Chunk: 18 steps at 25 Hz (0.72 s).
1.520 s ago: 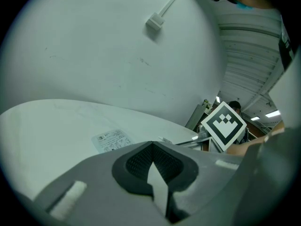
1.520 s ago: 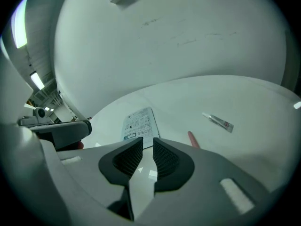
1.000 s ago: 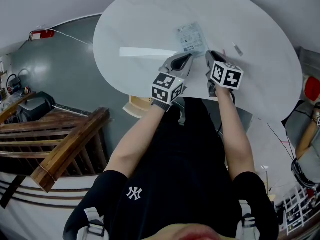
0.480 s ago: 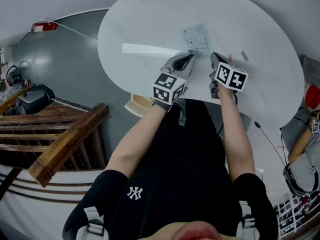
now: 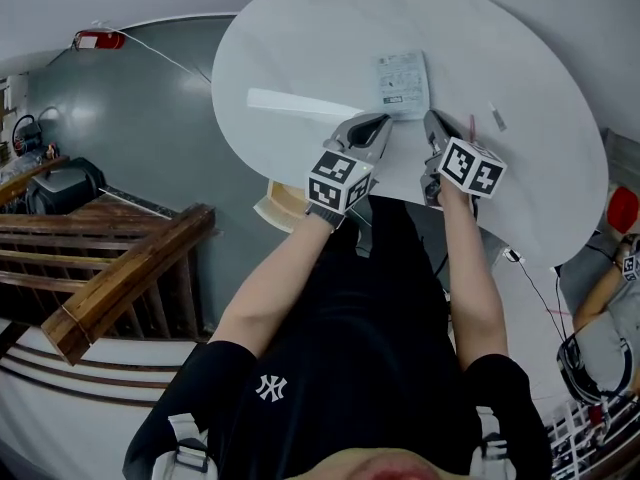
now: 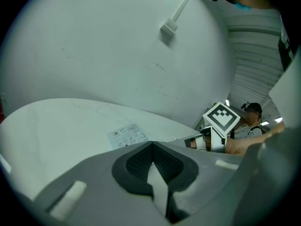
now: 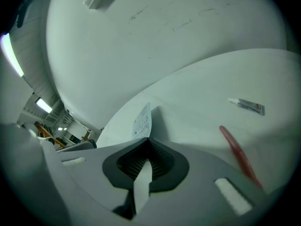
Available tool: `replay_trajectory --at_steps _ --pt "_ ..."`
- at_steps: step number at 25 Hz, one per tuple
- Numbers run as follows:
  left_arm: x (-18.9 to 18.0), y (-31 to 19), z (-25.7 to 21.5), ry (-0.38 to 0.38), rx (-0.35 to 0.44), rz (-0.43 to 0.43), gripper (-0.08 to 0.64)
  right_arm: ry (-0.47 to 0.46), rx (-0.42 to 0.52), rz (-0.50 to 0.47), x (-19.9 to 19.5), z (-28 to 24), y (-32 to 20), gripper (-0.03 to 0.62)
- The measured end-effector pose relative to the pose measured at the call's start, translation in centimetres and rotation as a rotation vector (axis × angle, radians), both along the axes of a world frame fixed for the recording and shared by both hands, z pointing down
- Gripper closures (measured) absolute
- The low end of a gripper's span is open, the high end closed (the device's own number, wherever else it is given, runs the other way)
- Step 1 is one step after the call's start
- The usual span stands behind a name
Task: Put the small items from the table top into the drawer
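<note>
Left tool (image 5: 380, 121) and right tool (image 5: 431, 119) both closed, nothing gripped, tips over tabletop (image 5: 300, 38) near its front edge. Packet (image 5: 402, 83) just ahead; pen (image 7: 237, 154), tube (image 7: 247, 106) to the right. Open surface beyond.

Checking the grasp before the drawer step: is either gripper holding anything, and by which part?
The right gripper pinches the packet by its near edge; the left gripper is shut on nothing.
</note>
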<state>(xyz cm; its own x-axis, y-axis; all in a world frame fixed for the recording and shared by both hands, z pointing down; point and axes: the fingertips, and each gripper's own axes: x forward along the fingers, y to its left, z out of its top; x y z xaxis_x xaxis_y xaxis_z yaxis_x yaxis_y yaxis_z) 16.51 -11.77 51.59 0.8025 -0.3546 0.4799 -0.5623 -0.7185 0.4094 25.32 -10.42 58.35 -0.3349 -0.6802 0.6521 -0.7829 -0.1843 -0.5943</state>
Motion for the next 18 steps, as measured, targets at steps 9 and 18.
replay_trajectory --at_steps 9,18 --pt "-4.8 1.5 -2.7 0.027 0.048 -0.048 0.56 -0.022 0.116 -0.046 -5.8 -5.2 0.2 0.569" --pt "-10.2 3.2 -5.1 0.05 0.092 -0.102 0.56 -0.019 0.184 -0.112 -11.9 -9.1 1.6 0.569"
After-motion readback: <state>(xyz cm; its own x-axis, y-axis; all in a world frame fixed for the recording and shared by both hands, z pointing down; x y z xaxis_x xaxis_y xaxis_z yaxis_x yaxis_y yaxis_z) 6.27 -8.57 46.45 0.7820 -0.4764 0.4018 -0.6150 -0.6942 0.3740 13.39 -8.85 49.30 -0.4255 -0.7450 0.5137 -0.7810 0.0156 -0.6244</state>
